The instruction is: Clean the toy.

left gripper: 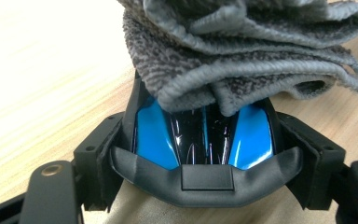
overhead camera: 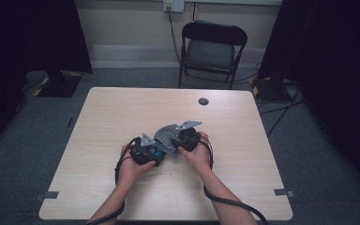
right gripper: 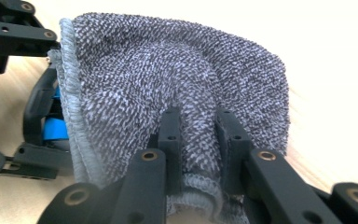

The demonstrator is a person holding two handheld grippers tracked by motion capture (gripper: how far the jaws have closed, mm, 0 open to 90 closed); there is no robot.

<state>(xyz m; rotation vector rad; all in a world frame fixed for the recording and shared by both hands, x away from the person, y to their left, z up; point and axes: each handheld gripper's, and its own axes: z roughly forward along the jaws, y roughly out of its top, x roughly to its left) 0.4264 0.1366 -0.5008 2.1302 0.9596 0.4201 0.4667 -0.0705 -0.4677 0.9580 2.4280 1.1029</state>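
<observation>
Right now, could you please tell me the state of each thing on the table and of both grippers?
Left gripper: shut on the blue and black toy car, jaws clamped on its sides.
Blue and black toy car: held just above the table, front partly covered by the cloth.
Right gripper: shut on the grey cloth.
Grey cloth: bunched in folds, pressed against the car.
Table: bare wood.

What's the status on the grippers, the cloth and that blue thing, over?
Left gripper clamped on blue-and-black object. Right gripper pinching grey cloth, cloth draped on the object. Table around them bare.
</observation>
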